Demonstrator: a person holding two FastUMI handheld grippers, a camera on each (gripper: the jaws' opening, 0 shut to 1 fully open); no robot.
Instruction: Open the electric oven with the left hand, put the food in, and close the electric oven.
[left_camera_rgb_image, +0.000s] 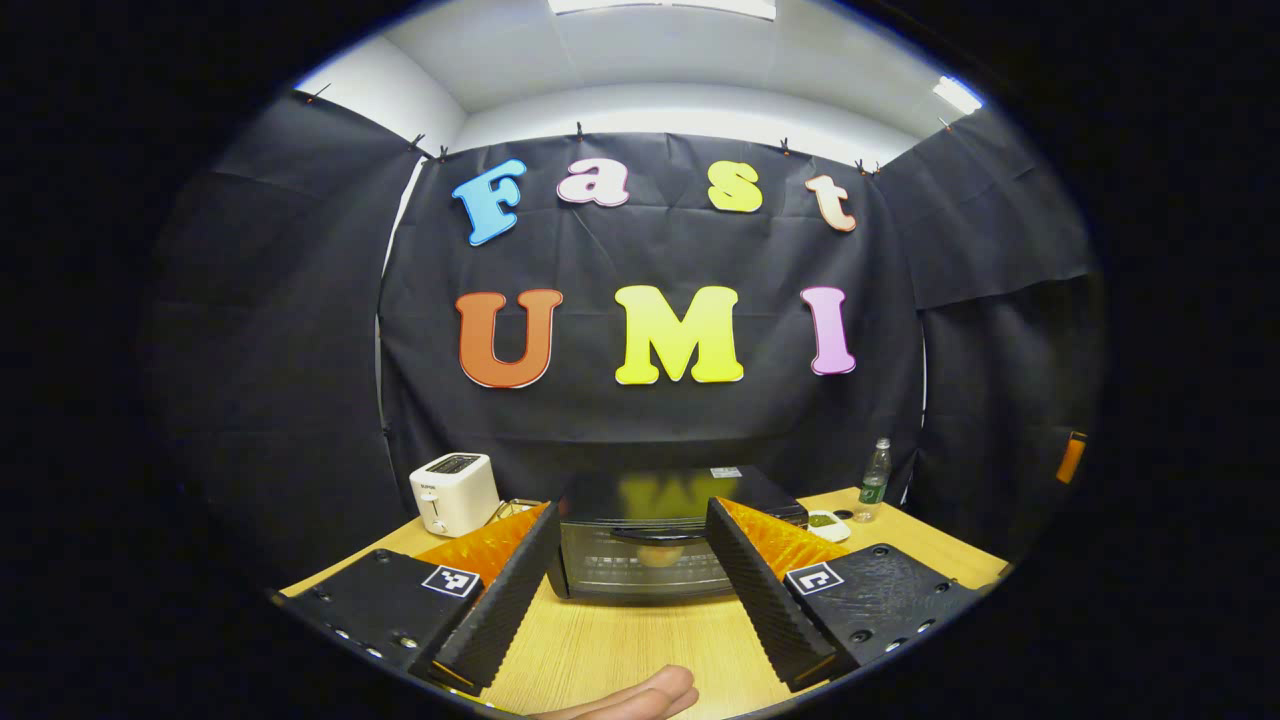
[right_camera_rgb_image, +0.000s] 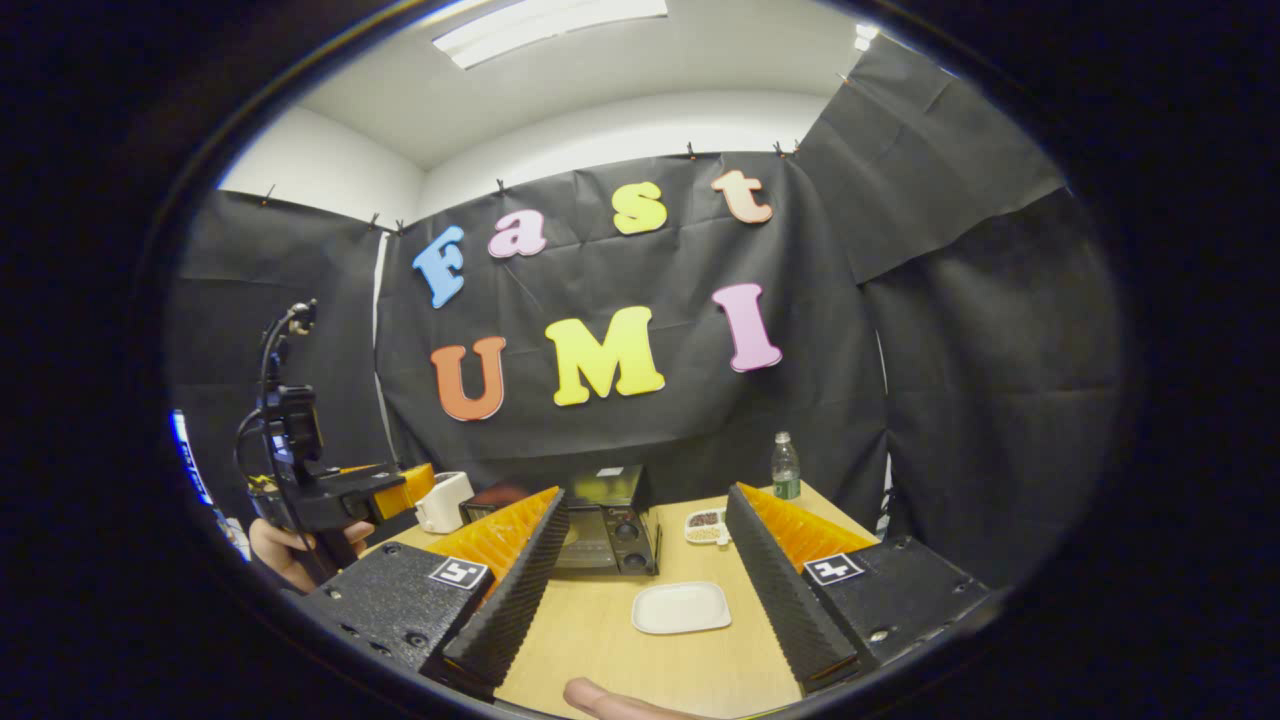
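Oven: the electric oven (left_camera_rgb_image: 648, 545) sits on the wooden surface (left_camera_rgb_image: 620, 650) straight ahead of the left gripper (left_camera_rgb_image: 628, 570), door closed, something orange-yellow dimly visible behind the glass, perhaps a reflection.
Oven from the right: in the right gripper view the electric oven (right_camera_rgb_image: 605, 525) stands far back, knobs on its right side.
Handle: a dark bar (left_camera_rgb_image: 655, 534) runs across the top of the door; that is the place to take hold.
Handling, as a judgement: rigid metal-and-glass box, likely heavy enough to stay put; the door probably hinges at the bottom and needs a downward pull; the bar looks smooth, so a slipping grip is possible.
Left jaws: spread wide, holding nothing, framing the oven door but well short of it.
Right jaws: the right gripper (right_camera_rgb_image: 645, 590) is also wide apart and empty, over the surface.
Plate: a white plate (right_camera_rgb_image: 681, 607) lies between the right fingers' lines; it looks bare.
Food: a small dish (right_camera_rgb_image: 707, 526) just right of the oven holds something dark and pale; too small to identify.
Others: white toaster (left_camera_rgb_image: 454, 492) left, bottle (left_camera_rgb_image: 875, 479) far right.
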